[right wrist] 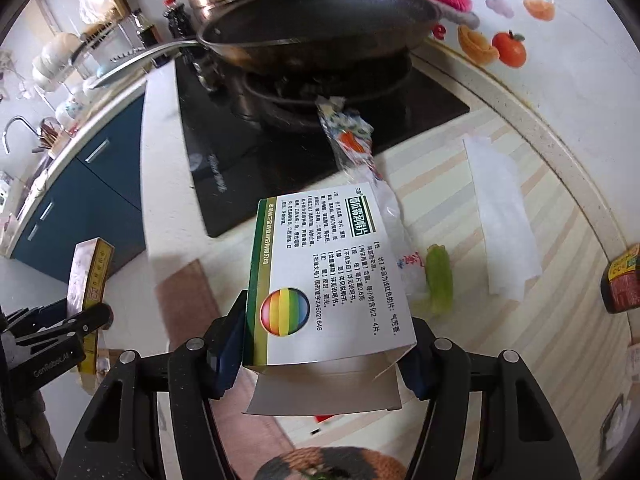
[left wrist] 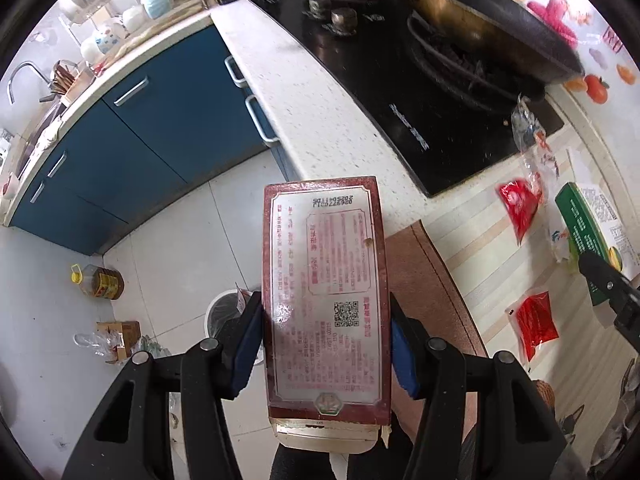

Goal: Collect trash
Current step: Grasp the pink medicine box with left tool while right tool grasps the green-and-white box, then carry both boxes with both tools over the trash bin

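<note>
left gripper [left wrist: 326,344] clamped on a long red-bordered carton [left wrist: 325,292], blue pads on its two long sides; carton's long axis runs straight away from the camera, far end over the speckled counter edge [left wrist: 304,112], near end a pale gold flap. glossy printed face up, qr code visible. held above floor level, white bin [left wrist: 224,312] below left. right gripper [right wrist: 322,344] gripping a green-and-white cardboard box [right wrist: 320,280], rainbow disc on its face, open flap toward the camera, long axis pointing toward the black glass hob [right wrist: 248,152]. crinkled clear wrapper [right wrist: 352,140], green scrap [right wrist: 439,280], white paper [right wrist: 500,216] lie on the striped mat [right wrist: 560,280].
</note>
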Motion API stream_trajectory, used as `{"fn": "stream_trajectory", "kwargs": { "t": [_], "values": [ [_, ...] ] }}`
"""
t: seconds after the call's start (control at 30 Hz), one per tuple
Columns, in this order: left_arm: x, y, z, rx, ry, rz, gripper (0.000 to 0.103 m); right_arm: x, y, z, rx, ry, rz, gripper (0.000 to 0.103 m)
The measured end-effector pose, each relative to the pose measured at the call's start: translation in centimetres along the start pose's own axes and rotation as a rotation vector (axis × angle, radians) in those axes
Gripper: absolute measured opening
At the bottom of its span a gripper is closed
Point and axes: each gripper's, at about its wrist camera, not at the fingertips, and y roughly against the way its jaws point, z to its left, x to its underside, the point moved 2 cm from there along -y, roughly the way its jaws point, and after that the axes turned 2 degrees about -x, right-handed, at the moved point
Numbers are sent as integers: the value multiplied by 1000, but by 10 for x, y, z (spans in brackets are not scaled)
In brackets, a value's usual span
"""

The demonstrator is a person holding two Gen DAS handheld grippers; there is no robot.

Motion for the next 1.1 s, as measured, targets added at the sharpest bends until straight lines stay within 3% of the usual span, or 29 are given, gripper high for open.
{"fn": "stream_trajectory", "kwargs": {
  "t": [0.2, 0.3, 0.4, 0.53, 0.67, 0.77, 0.9, 1.1],
  "values": [
    [0, 22, 24, 15, 28, -46, 53, 0, 21, 14, -61, -41, -43, 65],
    [0, 28, 32, 23, 40, -57, 53, -4, 28, 2, -206, -194, -26, 65],
    [0, 31, 37, 43, 49, -61, 53, -4, 35, -13, -252, -298, -23, 65],
    [3, 30, 35, 63, 43, -61, 53, 3, 31, -29, -196, -341, 0, 65],
    [10, 26, 37, 68, 24, -54, 53, 18, 45, -31, -107, -286, -56, 65],
    [18, 21, 47, 65, 30, -42, 53, 30, 52, -16, -103, -240, -71, 65],
    [37, 9, 77, 43, 55, -11, 53, 43, 42, 39, -153, -139, -38, 65],
    [83, -26, 165, -10, 193, 83, 53, 69, -5, 144, -260, 7, 67, 65]
  ]
}}
